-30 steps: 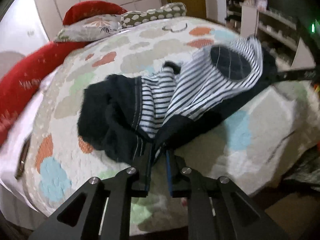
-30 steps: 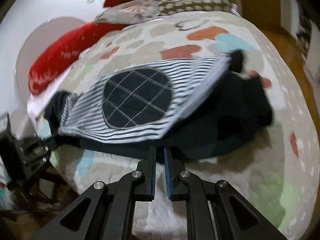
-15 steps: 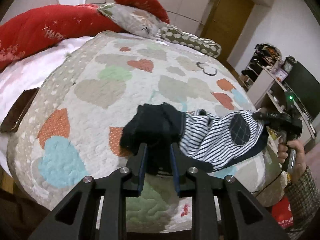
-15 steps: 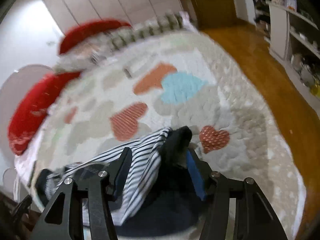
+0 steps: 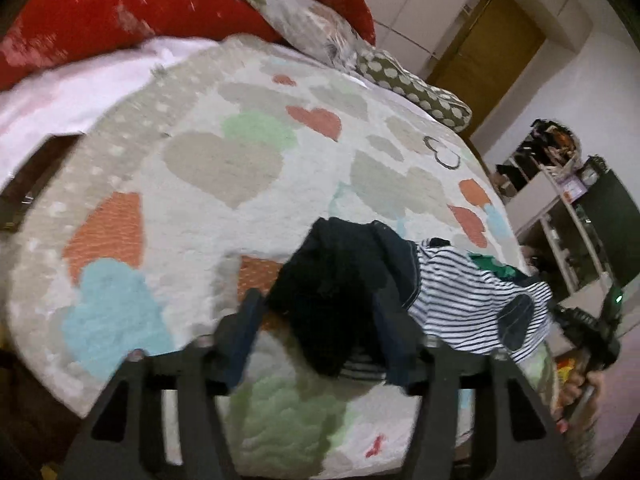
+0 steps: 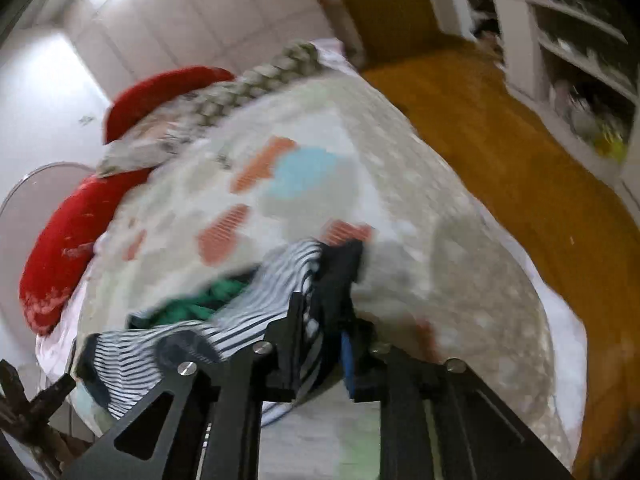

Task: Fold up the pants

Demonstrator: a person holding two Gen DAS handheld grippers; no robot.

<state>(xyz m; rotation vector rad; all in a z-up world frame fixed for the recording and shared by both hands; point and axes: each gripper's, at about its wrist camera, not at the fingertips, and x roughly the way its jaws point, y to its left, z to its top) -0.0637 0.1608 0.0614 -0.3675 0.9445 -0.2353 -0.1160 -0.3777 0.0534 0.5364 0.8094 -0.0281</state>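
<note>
The pants (image 5: 344,280) lie bunched on the near right part of the bed (image 5: 208,168), on a quilt printed with coloured hearts. One part is dark navy; the part to its right is striped navy and white, with a dark round patch and a fold of green cloth showing.

The left tongs (image 5: 316,328) are spread wide and opening. The navy bundle sits between the fingers; the right finger lies against the cloth, the left finger stands clear of it with quilt showing in the gap.

The right tongs (image 6: 320,340) are closing, with the gap narrow. The striped and navy cloth passes between the fingers at the near right end of the garment. Motion blur prevents a firm reading, but the cloth fills the gap and appears pinched.

In the left wrist view the right tongs appear at the far right edge, held in a hand (image 5: 576,392).

Red cushions (image 5: 120,12) and patterned pillows (image 5: 412,88) lie at the far end of the bed. A wooden floor (image 6: 520,152) runs along its right side.
</note>
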